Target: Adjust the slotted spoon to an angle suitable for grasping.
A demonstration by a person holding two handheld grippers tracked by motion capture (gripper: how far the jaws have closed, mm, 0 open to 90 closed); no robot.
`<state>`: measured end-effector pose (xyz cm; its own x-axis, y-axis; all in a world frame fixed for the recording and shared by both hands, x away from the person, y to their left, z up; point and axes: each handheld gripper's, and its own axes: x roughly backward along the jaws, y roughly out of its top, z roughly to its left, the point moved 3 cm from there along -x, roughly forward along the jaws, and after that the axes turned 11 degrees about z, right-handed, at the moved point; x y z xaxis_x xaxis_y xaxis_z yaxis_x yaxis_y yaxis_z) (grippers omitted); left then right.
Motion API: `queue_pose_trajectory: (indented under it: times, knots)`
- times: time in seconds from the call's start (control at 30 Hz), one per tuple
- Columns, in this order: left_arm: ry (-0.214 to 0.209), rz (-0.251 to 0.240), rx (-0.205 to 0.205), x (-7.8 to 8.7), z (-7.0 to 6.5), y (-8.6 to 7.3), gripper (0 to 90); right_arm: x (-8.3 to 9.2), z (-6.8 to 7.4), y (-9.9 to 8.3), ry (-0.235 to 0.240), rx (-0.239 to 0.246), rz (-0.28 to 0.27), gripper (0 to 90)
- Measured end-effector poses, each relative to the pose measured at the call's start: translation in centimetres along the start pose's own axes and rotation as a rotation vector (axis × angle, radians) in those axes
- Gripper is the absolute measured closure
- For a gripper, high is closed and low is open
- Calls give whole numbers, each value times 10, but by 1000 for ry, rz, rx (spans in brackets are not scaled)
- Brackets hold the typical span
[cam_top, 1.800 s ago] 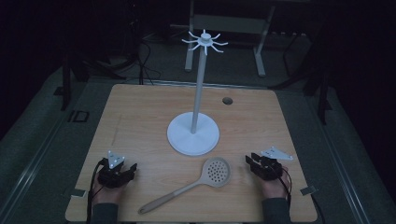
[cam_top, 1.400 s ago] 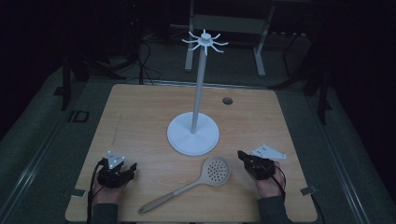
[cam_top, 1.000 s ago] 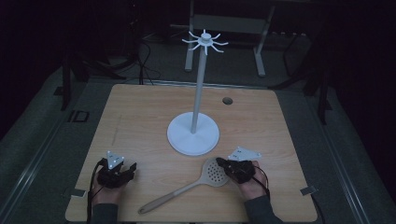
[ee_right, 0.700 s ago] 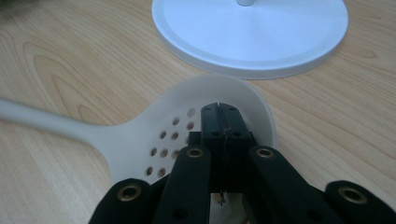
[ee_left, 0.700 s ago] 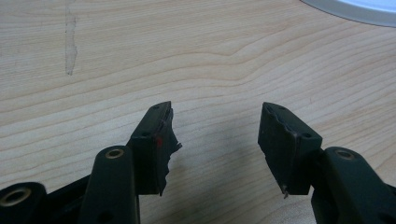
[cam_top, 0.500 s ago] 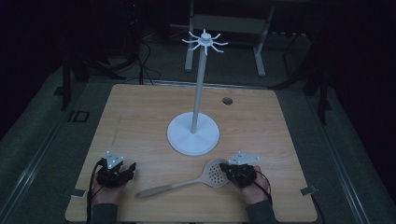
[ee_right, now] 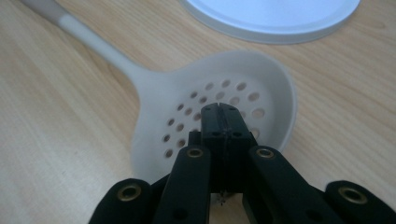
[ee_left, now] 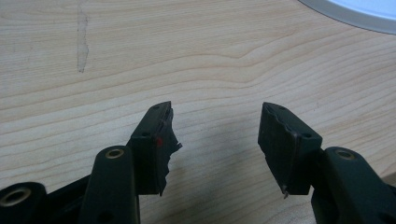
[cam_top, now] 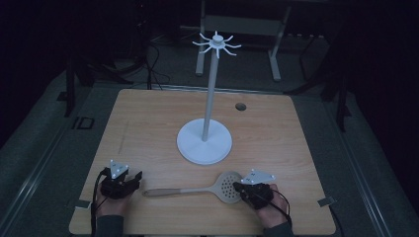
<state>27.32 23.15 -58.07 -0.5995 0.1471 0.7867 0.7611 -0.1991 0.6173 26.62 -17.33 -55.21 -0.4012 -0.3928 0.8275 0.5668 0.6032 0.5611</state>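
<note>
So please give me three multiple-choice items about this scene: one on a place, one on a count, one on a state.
1. Where does the slotted spoon lie?
A. on the stand's round base
B. flat on the table, between the two tools
C. hanging from a hook at the top of the stand

2. How many spoons are on the table?
A. one
B. two
C. three

3. How do the jaws of the left tool stand?
A. shut on the spoon handle
C. shut on nothing
B. open, with bare wood between them

Answers:
1. B, since the high view shows it on the wood, in front of the stand, with the left tool at its handle end and the right tool at its bowl.
2. A, since the high view shows a single spoon.
3. B, since the left gripper view shows a wide gap with only table in it.
</note>
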Motion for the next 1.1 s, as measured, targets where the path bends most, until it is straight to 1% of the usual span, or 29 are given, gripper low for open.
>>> queue_pose_trajectory:
  times: [0.13, 0.3, 0.47, 0.57, 0.6, 0.67, 0.73, 0.83, 0.9, 1.03, 1.1]
  knots:
    - [-1, 0, 0, 0, 0, 0, 454, 2, 1, -4, 21, -20, -1, 900]
    - [-2, -1, 1, 0, 0, 0, 454, 2, 4, -9, 25, -36, 11, 900]
    - [-2, -2, -1, 0, 0, 0, 454, 2, 9, -10, 36, -20, 21, 899]
    - [-2, -1, 1, 1, 0, 0, 454, 4, 13, -8, 40, -8, 16, 899]
    - [-2, -1, 2, 1, 0, 0, 454, 4, 14, -6, 40, -7, 14, 898]
    - [-3, -3, 2, 1, 0, 0, 454, 4, 14, -5, 20, -1, 17, 887]
    - [-1, -3, 2, 1, 0, 0, 454, 4, 13, -4, 18, 0, -4, 863]
    - [1, 0, 1, 0, 0, 0, 454, 6, 12, 2, 6, 20, -35, 837]
    - [1, -1, 1, 0, 0, 0, 454, 8, 11, 10, -7, 30, -67, 799]
    - [1, -3, 5, 0, 1, 0, 454, 14, 7, 28, -51, 38, -145, 712]
    - [0, -2, 7, 1, 2, -1, 453, 16, 4, 37, -75, 29, -166, 681]
